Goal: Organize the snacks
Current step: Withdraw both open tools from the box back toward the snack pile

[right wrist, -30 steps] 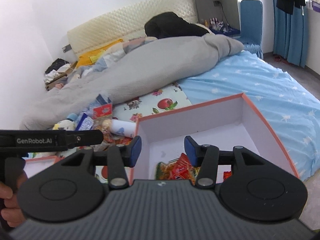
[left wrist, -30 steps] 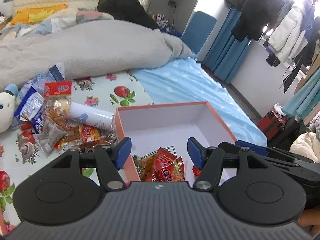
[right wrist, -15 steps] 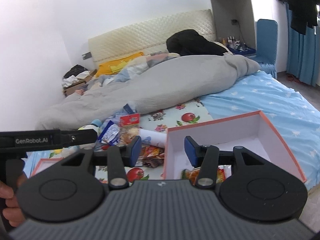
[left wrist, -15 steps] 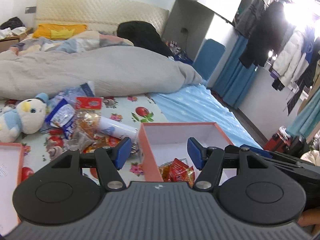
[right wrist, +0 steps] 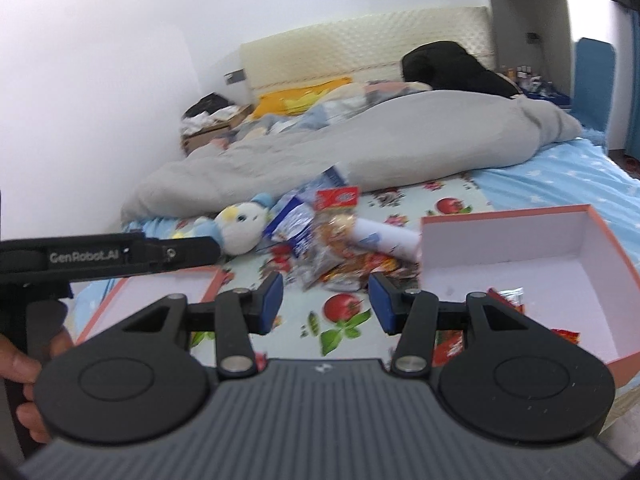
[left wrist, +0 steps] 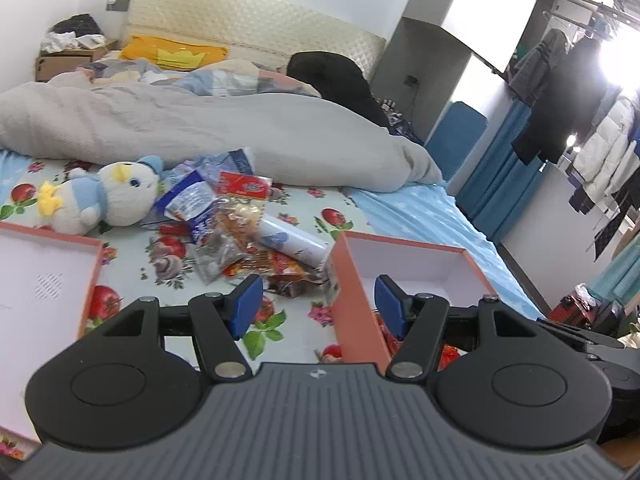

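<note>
Snacks: a loose pile of packets [left wrist: 240, 236] lies on the bed at centre frame in the left wrist view, with a white tube [left wrist: 294, 240] touching its right edge; a few red packets [right wrist: 504, 300] already sit inside the box.
Box: the orange-rimmed box [left wrist: 352, 280] stands open at right of centre, just beside the pile, likely so packets need only a short carry.
Second box: another orange-rimmed box [left wrist: 92, 272] lies at the left edge, also near the pile.
Left tool: the left tool [left wrist: 316, 300] hovers over the gap between pile and box, fingers apart, holding nothing.
Right tool: the right tool [right wrist: 326, 300] is likewise spread and empty, aimed at the pile's near edge.
Bystander: a plush penguin [left wrist: 108, 196] rests left of the pile.
Change: a second ago both tools looked down into the box; now both have swung left toward the pile.
</note>
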{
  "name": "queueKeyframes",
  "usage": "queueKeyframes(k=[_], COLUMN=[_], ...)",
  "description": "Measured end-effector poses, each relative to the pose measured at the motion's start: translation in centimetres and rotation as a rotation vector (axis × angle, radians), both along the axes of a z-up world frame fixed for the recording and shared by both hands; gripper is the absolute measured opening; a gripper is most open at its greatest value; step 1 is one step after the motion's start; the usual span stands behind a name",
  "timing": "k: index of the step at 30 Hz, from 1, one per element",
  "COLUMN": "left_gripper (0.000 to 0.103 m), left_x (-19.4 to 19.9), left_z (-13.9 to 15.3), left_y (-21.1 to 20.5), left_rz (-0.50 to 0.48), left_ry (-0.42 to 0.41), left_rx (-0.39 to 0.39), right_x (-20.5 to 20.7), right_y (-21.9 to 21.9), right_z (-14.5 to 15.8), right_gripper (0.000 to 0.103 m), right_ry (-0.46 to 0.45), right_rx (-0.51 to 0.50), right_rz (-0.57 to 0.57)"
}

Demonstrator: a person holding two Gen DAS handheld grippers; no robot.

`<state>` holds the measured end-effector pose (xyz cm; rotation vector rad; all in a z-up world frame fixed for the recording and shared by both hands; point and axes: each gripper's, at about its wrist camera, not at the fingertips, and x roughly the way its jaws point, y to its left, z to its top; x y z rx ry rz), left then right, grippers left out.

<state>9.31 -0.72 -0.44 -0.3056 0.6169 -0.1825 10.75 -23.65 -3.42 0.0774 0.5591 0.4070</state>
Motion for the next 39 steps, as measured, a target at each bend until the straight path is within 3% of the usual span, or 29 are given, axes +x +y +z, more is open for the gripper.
queueKeyframes(k=[7,16,39], left_gripper=[0.067,0.067,0.067], left_x=[-2.0,-1.9,8.1], left_z=[-1.8,-4.4,-11.2], left_y=[2.3,3.8,5.4], left_rz=[0.059,0.104,0.104], left_ry=[0.021,0.073,0.241], left_rx=[-0.010,-0.048,-0.108], right_x=[-1.3,-1.2,7.5], right_y=[1.4,1.8,3.1], right_z=[-1.1,-2.4,-5.8], right_gripper=[0.051,0.051,0.051], right_ry=[0.016,0.065,0.169], right_rx=[-0.014,-0.045,-0.144], right_rz=[0.036,0.052,0.027])
